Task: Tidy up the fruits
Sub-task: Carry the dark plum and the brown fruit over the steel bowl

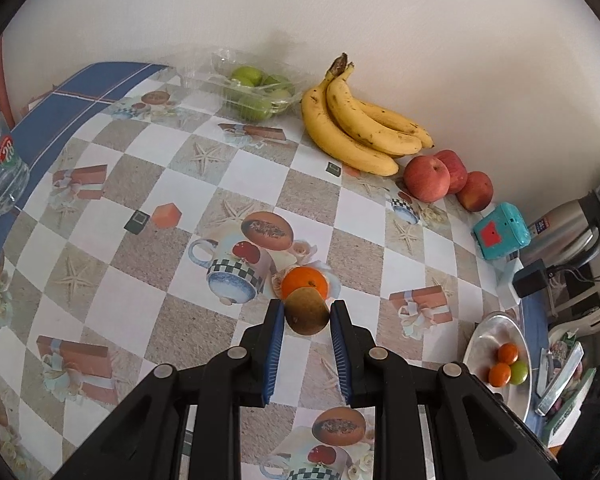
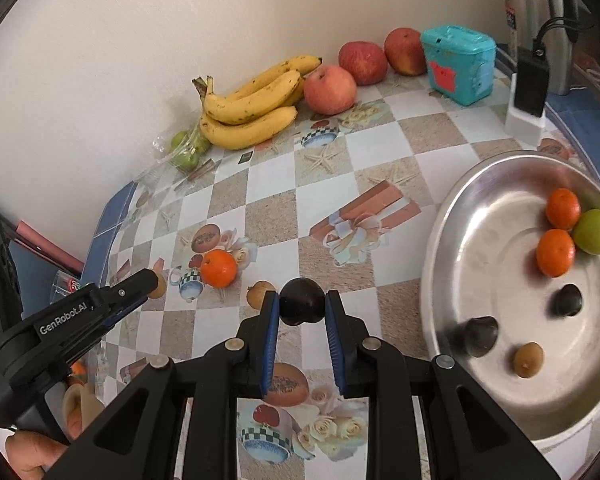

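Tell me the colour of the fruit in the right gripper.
Dark purple, almost black; clearest in the right wrist view.

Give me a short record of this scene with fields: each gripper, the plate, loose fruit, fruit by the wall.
left gripper: shut on brown fruit
right gripper: shut on dark fruit
plate: two oranges, one green fruit, two dark fruits, one brown fruit
loose fruit: orange on the table, just beyond the left gripper
by the wall: bananas, three apples, green fruits in a clear box
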The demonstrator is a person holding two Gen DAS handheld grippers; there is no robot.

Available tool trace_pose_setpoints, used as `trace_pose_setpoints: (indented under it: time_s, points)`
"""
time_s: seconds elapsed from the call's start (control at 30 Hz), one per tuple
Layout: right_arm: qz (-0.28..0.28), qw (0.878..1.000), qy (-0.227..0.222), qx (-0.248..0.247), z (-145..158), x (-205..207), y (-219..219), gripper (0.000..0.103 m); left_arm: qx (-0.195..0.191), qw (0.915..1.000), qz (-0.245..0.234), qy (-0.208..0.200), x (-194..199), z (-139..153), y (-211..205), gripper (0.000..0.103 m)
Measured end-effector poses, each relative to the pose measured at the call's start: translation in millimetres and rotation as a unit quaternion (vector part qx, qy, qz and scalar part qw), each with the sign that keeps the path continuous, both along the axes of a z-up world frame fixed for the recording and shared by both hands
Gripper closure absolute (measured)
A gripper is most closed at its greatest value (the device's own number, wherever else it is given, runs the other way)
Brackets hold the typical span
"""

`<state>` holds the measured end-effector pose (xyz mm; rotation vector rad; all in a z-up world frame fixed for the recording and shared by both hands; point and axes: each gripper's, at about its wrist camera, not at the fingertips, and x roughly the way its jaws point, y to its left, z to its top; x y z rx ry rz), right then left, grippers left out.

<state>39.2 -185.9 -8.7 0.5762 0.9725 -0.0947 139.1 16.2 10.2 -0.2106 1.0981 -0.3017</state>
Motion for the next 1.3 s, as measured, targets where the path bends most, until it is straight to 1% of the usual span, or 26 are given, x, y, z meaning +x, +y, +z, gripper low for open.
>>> trace_pose_setpoints:
  time_s: [0.23,0.4,0.53,0.77,0.83,1.0,1.17,1.3]
  points:
    - [-0.018,1.000,0.001,0.003,4.5,-19.0,-9.1,0.079,0.012,0.9998,-0.016,-0.009,-9.6,5.5,-14.5,0.078]
    - [-0.032,0.999,0.002,0.010,6.3,-32.4,-19.3,0.079,0.012,0.9996,-0.027,-0.005,-15.6,5.4,-27.1,0.078]
    - [-0.042,0.999,0.004,0.013,5.4,-37.7,-29.2,0.079,0.017,0.9990,-0.038,-0.013,-20.9,8.7,-39.0,0.078]
    - [-0.060,0.998,0.014,0.000,2.2,-42.6,-47.9,0.079,0.020,0.9979,-0.058,-0.017,-29.6,10.6,-58.9,0.078]
    - [-0.075,0.997,0.022,-0.006,-0.2,-46.3,-59.2,0.079,0.020,0.9969,-0.073,-0.021,-33.0,11.1,-69.7,0.078]
    - [-0.118,0.992,0.036,0.005,-8.4,-60.0,-92.8,0.079,0.019,0.9937,-0.108,-0.023,-43.9,10.5,-98.7,0.078]
    - [-0.155,0.987,0.038,0.012,-10.7,-75.8,-120.5,0.079,0.018,0.9882,-0.150,-0.023,-57.2,7.9,-129.0,0.078]
    - [-0.181,0.983,0.039,0.013,-11.2,-87.8,-136.2,0.079,0.022,0.9844,-0.173,-0.026,-65.1,6.2,-146.7,0.078]
